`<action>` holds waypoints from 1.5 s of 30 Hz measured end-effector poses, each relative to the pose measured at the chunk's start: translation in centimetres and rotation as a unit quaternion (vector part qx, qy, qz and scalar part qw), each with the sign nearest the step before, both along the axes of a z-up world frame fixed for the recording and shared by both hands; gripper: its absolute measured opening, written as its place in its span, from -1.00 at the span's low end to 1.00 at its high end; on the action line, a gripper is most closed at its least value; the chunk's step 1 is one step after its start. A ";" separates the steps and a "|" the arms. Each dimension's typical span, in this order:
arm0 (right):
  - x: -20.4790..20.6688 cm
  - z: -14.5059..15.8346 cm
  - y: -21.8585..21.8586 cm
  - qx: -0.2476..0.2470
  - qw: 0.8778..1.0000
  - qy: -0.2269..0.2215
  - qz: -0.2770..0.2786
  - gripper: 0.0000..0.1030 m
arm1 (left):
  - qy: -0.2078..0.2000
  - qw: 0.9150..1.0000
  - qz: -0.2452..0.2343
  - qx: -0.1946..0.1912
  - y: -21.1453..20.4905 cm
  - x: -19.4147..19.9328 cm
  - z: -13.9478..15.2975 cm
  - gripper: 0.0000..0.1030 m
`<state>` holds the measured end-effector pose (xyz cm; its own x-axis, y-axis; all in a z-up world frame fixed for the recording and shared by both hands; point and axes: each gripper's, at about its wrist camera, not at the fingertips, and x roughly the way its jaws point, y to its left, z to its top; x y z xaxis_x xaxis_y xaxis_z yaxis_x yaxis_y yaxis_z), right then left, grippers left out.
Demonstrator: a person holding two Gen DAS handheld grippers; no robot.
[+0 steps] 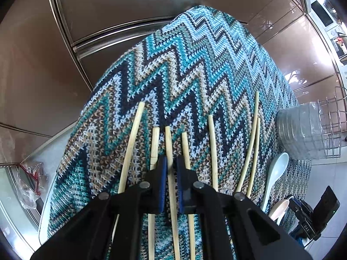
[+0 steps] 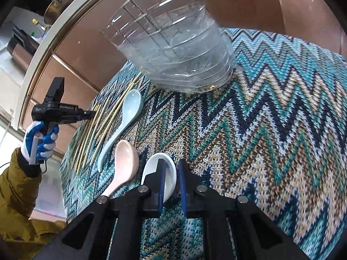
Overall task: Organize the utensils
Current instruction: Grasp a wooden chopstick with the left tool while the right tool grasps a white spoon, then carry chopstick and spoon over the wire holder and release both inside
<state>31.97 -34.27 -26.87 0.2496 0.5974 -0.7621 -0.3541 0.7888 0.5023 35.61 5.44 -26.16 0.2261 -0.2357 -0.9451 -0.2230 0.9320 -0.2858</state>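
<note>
In the left wrist view, the left gripper (image 1: 171,164) points down at the zigzag cloth (image 1: 184,69) on the bench. Its fingers are clamped on one chopstick (image 1: 169,143), in the middle of the row, likely to lift it.

In the right wrist view, the right gripper (image 2: 171,169) has its fingers pinched on the rim of the white spoon (image 2: 151,169). The pink spoon (image 2: 123,162) and blue spoon (image 2: 128,114) lie to its left. The clear holder (image 2: 173,54) stands far behind, probably waiting for them.

Both tools are matte black plastic with blue pads inside the fingers (image 1: 163,186) and round silver screws at the joints. The person wears a white-and-blue glove (image 2: 41,143) and a mustard-brown jacket sleeve (image 2: 17,186).
</note>
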 end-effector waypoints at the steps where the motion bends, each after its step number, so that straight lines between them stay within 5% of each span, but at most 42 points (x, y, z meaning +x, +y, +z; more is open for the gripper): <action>1: 0.2 0.0 0.2 0.002 1.000 0.002 0.006 -0.83 | 0.000 1.000 0.001 0.001 0.0 0.0 0.0 -0.89; 14: -3.4 4.4 0.8 -0.039 0.996 -0.074 -0.016 -0.88 | -0.047 0.999 -0.001 -0.016 0.1 -2.7 2.4 -0.90; 23: -8.6 10.2 1.0 -0.068 0.984 -0.145 -0.074 -0.87 | -0.163 0.986 0.000 -0.038 1.2 -7.3 9.8 -0.91; 29: -9.1 15.4 1.5 -0.083 0.967 -0.208 -0.122 -0.88 | -0.290 0.956 -0.014 -0.042 -1.0 -8.5 18.1 -0.90; 34: -6.5 19.8 2.5 -0.098 0.942 -0.276 -0.163 -0.87 | -0.400 0.914 -0.018 -0.068 -4.7 -6.2 24.6 -0.91; 41: -2.0 22.0 3.6 -0.150 0.890 -0.364 -0.229 -0.87 | -0.489 0.868 -0.004 -0.091 -10.6 -1.8 27.1 -0.91; 45: 0.3 20.7 4.2 -0.182 0.871 -0.384 -0.247 -0.87 | -0.514 0.855 0.000 -0.076 -13.9 0.7 25.5 -0.90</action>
<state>32.26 -30.11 -6.21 0.9274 0.0262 -0.3731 -0.0479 0.9977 -0.0490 36.29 -8.41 -0.67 0.9182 -0.3381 -0.2065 0.2184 0.8669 -0.4480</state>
